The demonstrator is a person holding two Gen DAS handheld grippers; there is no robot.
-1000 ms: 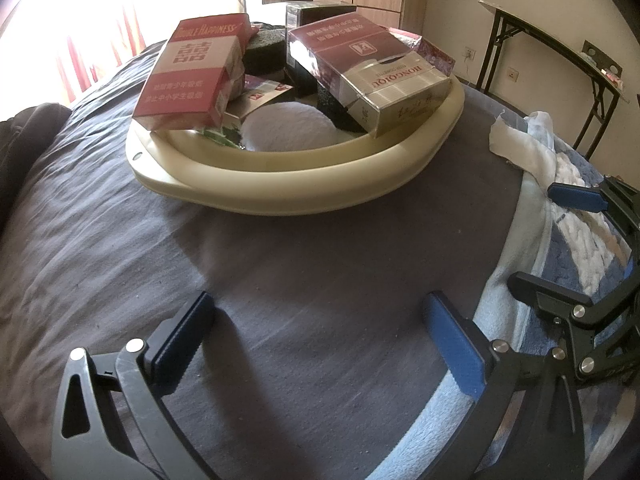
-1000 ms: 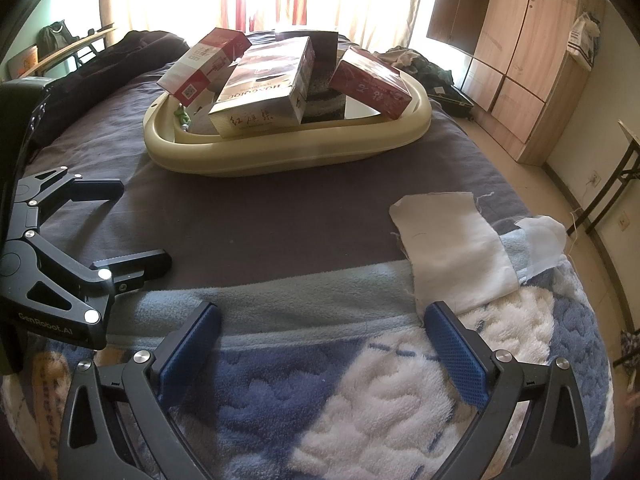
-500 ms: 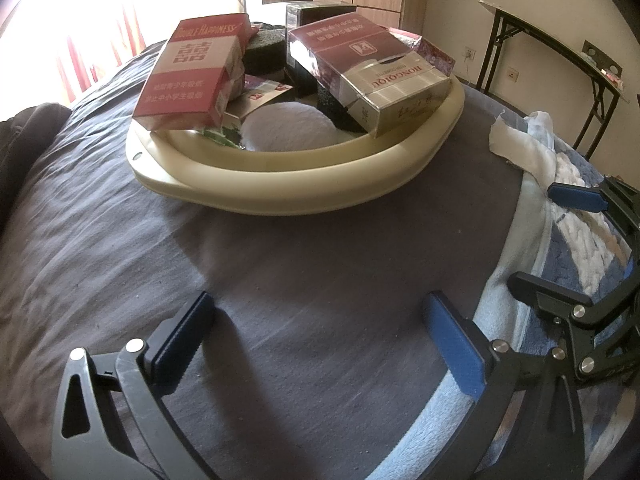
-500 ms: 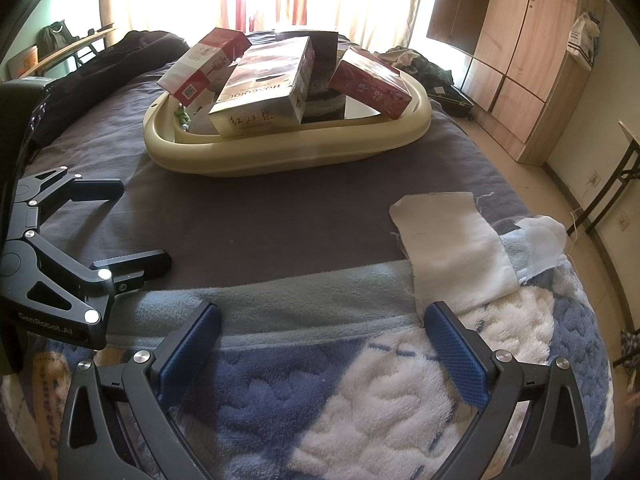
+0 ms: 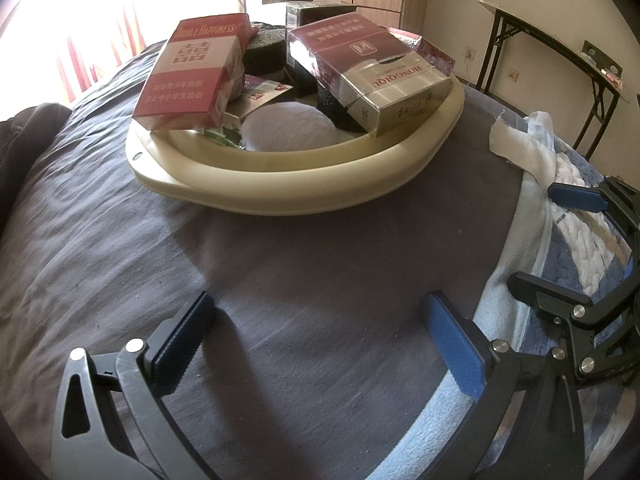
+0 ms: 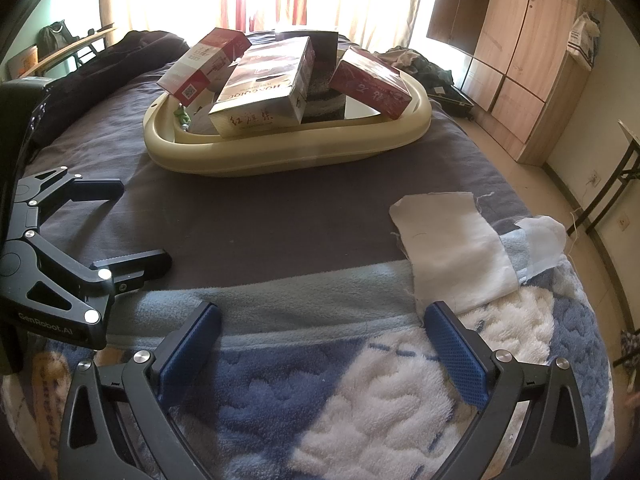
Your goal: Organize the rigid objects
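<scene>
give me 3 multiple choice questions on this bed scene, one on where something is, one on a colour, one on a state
1. Where is the Double Happiness carton?
A. in the cream basin
B. on the blue blanket
C. on the floor

2. What colour are the pads on the left gripper fingers?
A. red
B. blue
C. yellow

3. How is the right gripper?
A. shut on a carton
B. shut on the white cloth
C. open and empty

Answers:
1 A, it leans on the rim of the cream basin.
2 B, both pads show blue.
3 C, its fingers stand wide apart over the blue blanket, holding nothing.
</scene>
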